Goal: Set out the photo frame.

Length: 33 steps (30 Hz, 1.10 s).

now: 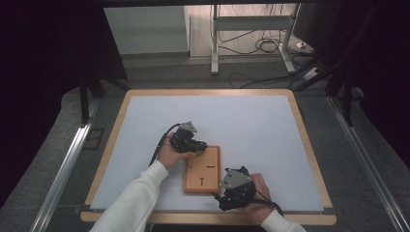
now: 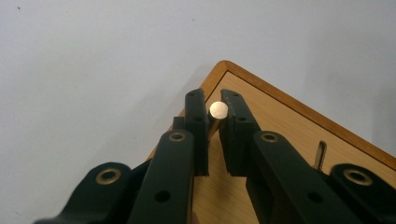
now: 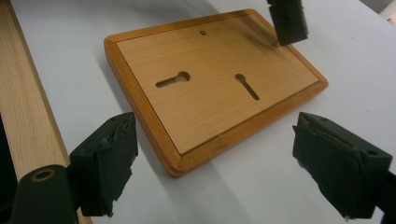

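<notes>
2 black jaws of the left gripper [image 2: 213, 108] pinch a small brass-coloured metal pin [image 2: 218, 111], its round flat end facing the camera in the left gripper view, the shaft running down between the jaw pads. The pin hangs over the far left corner of the wooden board [image 2: 299, 140], whether it touches the wood I cannot tell. In the high view the left gripper [image 1: 199, 145] sits at that same corner of the board [image 1: 203, 170], which lies flat on the pale grey table mat [image 1: 241, 121] near the front edge. The board's face carries 2 keyhole slots [image 3: 173, 79], plus 1 small round hole near its far edge. The right gripper [image 3: 215, 163] has its jaws spread wide, holding nothing, and hovers just off the board's near right corner [image 1: 229, 193].
</notes>
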Tool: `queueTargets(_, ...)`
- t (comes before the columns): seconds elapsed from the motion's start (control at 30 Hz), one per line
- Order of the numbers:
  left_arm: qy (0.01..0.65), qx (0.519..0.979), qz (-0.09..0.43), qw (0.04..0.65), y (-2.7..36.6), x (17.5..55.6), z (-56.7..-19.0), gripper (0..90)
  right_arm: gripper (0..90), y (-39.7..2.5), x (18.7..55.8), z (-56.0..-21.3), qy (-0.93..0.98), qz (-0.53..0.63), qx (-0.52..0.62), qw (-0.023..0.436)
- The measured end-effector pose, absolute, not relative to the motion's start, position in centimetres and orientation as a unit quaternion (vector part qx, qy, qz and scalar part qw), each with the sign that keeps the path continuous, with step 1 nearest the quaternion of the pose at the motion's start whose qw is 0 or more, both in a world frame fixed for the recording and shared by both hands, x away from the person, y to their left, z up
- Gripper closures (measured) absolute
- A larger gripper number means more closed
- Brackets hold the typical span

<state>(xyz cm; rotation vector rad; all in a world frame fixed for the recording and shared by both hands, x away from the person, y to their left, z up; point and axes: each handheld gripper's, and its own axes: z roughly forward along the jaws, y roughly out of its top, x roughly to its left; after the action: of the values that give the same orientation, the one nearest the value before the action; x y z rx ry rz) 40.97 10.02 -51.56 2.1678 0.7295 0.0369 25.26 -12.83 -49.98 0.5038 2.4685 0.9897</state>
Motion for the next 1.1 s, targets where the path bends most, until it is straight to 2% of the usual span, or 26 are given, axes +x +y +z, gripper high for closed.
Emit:
queueTargets(0.53, 0.295, 0.861, -0.022, 0.414, 10.3, 42.0, -51.5, 82.9, 14.2, -10.8, 25.0, -51.0, 0.904, 0.327, 0.153, 0.231)
queueTargets(0.63, 0.296, 0.86, -0.033, 0.414, 10.4, 42.3, -51.5, 82.7, 14.2, -9.6, 25.0, -51.5, 0.908, 0.304, 0.134, 0.255)
queueTargets(1.1, 0.298, 0.859, -0.042, 0.415, 10.5, 42.6, -51.5, 82.6, 15.5, -7.8, 25.5, -52.7, 0.906, 0.277, 0.121, 0.297)
